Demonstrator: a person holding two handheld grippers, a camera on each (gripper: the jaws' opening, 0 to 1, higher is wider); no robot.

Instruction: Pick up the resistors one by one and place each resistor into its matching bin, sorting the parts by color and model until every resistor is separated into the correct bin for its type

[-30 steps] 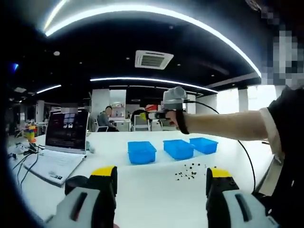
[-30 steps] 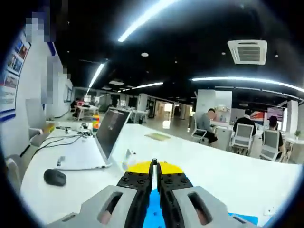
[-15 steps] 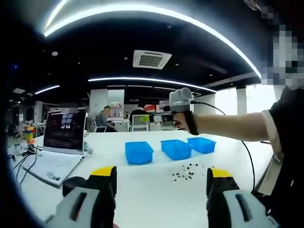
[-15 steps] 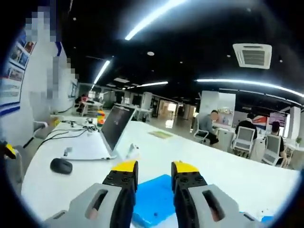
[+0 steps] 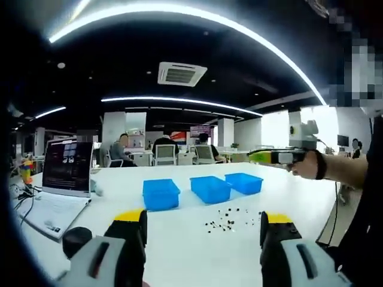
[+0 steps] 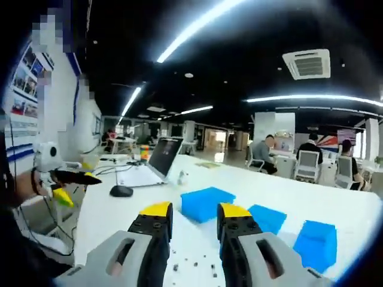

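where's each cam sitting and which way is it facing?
Left gripper view: rides the left gripper, facing across the white table to three blue bins; the person's arm holds the right gripper.
Right gripper view: rides the right gripper, facing the bins and laptop; left gripper at left.
Shared: bins, scattered resistors, laptop.

R gripper (image 6: 190, 218) jaws, shut 1 s ago, now parted; it's pulled back from over the blue bins (image 5: 161, 194) toward the table's near edge, off to the right.
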